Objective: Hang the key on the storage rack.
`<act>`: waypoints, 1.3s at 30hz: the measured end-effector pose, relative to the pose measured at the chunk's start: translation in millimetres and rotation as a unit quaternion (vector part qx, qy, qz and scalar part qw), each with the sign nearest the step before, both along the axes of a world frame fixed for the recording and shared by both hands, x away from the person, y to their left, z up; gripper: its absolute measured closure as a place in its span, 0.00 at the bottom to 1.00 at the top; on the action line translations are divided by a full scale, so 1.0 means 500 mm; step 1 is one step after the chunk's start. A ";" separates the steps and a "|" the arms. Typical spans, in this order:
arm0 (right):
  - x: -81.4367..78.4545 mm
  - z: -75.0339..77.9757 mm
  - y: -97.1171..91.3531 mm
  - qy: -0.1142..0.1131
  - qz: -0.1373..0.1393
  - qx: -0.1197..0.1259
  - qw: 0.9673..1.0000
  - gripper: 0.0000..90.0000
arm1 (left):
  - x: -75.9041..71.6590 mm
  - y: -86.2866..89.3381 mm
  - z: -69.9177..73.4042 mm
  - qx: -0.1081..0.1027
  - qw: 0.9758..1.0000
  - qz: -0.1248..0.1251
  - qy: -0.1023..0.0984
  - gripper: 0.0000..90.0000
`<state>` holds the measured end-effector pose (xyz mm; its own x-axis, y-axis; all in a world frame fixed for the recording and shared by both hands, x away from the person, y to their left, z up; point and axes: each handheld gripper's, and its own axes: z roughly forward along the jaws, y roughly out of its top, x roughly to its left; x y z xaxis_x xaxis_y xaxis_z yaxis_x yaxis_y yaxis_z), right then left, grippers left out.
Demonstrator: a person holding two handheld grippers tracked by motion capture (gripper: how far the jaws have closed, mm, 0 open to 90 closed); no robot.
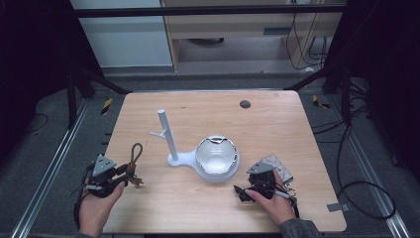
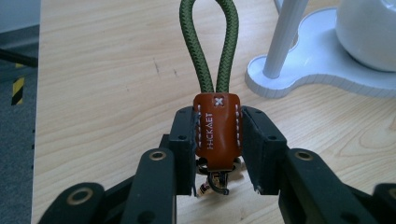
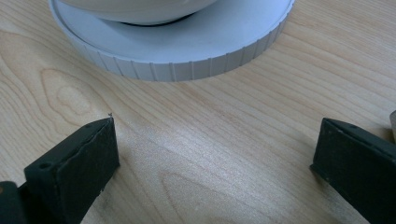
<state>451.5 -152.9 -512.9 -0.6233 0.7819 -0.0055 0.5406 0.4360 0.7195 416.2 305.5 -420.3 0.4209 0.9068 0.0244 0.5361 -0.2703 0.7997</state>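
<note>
Two grippers: one in each of the person's hands, both low over the near part of the table point(image 1: 277, 114).
Keychain: the left gripper view shows a brown leather tab point(image 2: 217, 130) with white stitching and faint lettering, a green cord loop point(image 2: 210, 42) rising from it, and metal hardware hanging below; the high view gives only a small dark loop at the table's near left.
Left gripper point(image 2: 217, 154): clamped on the leather tab, a jaw at each side.
Right gripper point(image 3: 212, 158): jaws spread wide with bare wood between them, near the ribbed rim of the stand.
White stand point(image 1: 185, 159): mid-table, an upright post with a side peg.
Bowl point(image 1: 216, 154): white, sitting on the stand's round end.
</note>
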 end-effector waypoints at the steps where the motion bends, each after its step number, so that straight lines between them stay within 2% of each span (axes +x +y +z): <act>1: 0.000 0.000 0.000 -0.001 0.000 0.000 1.000 0.00 | -0.002 -0.001 0.002 0.000 1.000 -0.001 -0.003 0.73; 11: 0.000 0.000 0.000 0.000 -0.001 0.001 1.000 0.00 | -0.024 -0.013 0.016 -0.012 0.999 -0.011 -0.033 0.73; 17: 0.000 0.000 0.000 -0.001 0.000 0.001 1.000 0.00 | -0.037 -0.022 0.028 -0.022 0.998 -0.017 -0.057 0.73; 25: 0.000 0.000 0.000 0.000 -0.001 0.001 1.000 0.00 | -0.053 -0.042 0.050 -0.032 0.995 -0.028 -0.090 0.73; 39: 0.000 0.000 0.000 0.000 0.000 0.000 1.000 0.00 | -0.070 -0.069 0.071 -0.044 0.992 -0.044 -0.114 0.73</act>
<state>451.5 -152.9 -512.9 -0.6232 0.7820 -0.0062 0.5404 0.4364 0.7194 381.0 271.2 -384.9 0.4909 0.8698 0.0507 0.3166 -0.2323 0.9197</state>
